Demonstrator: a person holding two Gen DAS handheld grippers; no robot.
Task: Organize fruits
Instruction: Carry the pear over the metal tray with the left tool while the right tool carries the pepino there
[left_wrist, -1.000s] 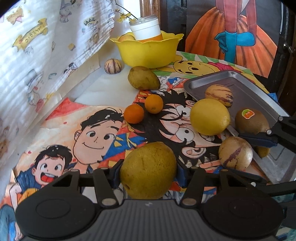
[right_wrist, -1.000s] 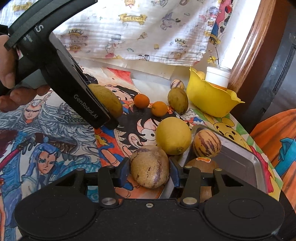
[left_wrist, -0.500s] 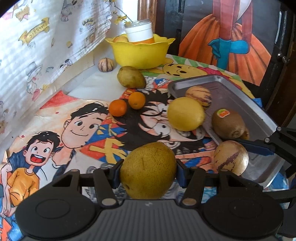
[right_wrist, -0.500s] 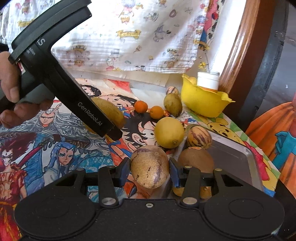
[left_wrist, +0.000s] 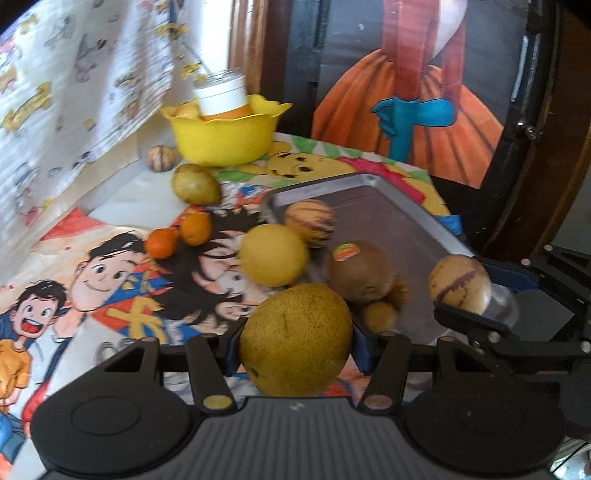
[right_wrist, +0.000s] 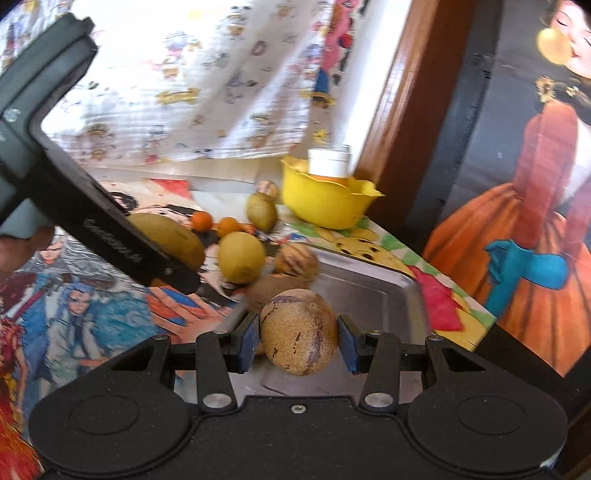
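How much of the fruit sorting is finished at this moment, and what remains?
Done: a striped melon and a kiwi lie in the metal tray. In hand: the left gripper holds a pear, the right gripper a speckled fruit. Left: lemon, two oranges and another pear on the cloth.

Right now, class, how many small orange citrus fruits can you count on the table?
2. One orange fruit lies on the cartoon tablecloth; the second orange fruit sits touching it, nearer the pear. Others may be hidden in the yellow bowl.
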